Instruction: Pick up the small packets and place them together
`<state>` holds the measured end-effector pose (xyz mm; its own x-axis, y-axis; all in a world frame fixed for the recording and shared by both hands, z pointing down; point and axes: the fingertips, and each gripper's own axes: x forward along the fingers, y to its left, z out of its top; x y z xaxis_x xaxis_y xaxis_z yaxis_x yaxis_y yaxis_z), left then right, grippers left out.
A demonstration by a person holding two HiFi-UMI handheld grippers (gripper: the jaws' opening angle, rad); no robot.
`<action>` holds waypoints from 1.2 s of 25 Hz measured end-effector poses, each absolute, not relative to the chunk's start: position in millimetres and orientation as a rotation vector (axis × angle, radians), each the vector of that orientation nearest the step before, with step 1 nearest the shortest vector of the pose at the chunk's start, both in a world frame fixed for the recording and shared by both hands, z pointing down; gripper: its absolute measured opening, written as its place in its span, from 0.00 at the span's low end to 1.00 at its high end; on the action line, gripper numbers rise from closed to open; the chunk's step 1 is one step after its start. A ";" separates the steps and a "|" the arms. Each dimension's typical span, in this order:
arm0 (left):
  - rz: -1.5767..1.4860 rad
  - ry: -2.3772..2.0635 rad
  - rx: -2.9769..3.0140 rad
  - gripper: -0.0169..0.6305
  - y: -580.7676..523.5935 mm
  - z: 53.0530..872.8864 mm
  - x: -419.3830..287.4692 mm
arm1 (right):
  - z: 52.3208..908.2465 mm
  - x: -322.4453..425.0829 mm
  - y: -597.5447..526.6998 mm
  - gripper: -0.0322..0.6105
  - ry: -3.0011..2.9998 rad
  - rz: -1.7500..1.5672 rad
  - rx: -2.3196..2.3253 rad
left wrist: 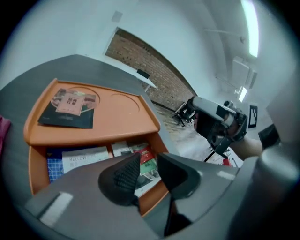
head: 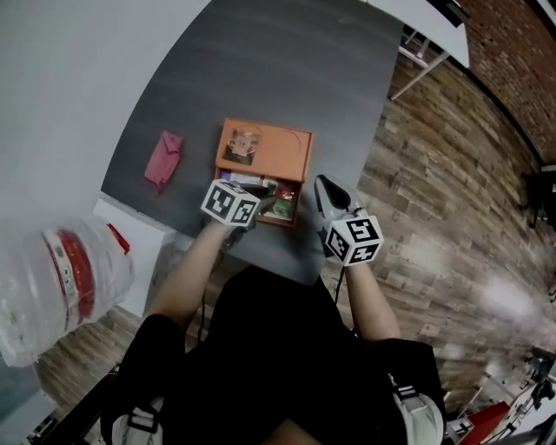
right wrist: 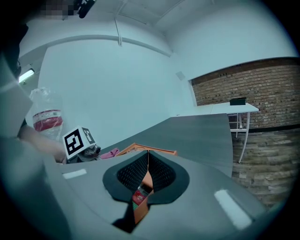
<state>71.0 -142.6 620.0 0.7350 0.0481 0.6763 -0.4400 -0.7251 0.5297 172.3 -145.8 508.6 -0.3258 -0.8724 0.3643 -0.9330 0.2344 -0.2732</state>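
An orange tray point(head: 291, 143) stands on the grey table, with a raised shelf and a lower compartment. Several small packets lie in the compartment: a red and green packet point(left wrist: 149, 165), a white one point(left wrist: 84, 157) and a blue one point(left wrist: 54, 168). A dark packet point(left wrist: 70, 110) rests on the shelf. My left gripper point(left wrist: 149, 159) hovers open over the compartment, the red and green packet showing between its jaws, untouched by them. To the right of the tray my right gripper point(right wrist: 148, 157) is shut with nothing held; in the head view, my right gripper point(head: 323, 184) points at the tray's right end.
A pink cloth point(head: 163, 158) lies on the table left of the tray. A big plastic water bottle point(head: 61, 278) with a red label stands low at the left. The table's near edge runs just under both grippers. A white table point(head: 434, 22) stands on the wood floor, far right.
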 end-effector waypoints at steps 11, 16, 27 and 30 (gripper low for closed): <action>1.006 -0.322 2.046 0.38 -144.4 648.6 63.5 | 519.4 183.8 -141.7 0.06 -2.343 0.742 1.759; 1.089 -0.265 2.012 0.39 -137.0 658.3 63.8 | 521.6 181.0 -143.5 0.06 -2.349 0.757 1.744; 1.130 -0.231 1.981 0.39 -132.4 667.3 64.7 | 528.2 176.7 -144.4 0.06 -2.364 0.792 1.702; 1.111 -0.218 1.986 0.39 -132.1 665.2 66.1 | 528.6 177.7 -145.6 0.06 -2.363 0.790 1.696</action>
